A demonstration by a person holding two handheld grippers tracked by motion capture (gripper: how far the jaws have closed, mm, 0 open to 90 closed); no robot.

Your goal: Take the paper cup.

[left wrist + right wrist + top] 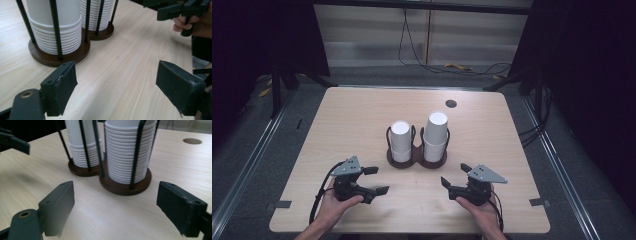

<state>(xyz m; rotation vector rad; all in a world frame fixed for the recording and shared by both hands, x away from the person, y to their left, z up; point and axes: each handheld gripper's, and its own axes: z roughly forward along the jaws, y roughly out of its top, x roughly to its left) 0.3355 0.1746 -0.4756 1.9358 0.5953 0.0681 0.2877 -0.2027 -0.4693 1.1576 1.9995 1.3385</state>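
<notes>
I held my left claw (374,180) low over the pale wooden desk (357,115), near its front edge, with its jaws spread wide and nothing between them. My right claw (456,175) sat at the same depth on the other side, its jaws also wide apart and empty. Between the two and a little farther from me stood the dark brown wooden double cup holder with black wire uprights (416,159), resting on the desk around its middle. Its left ring carried a shorter stack of white paper cups (400,137), and its right ring a taller stack of white paper cups (436,132). Neither claw touched the holder or the cups. In the left gripper view the holder's round base (50,58) lay just beyond my left jaw, and my other hand showed at the upper right. A small dark round hole (451,103) marked the desk farther back.
</notes>
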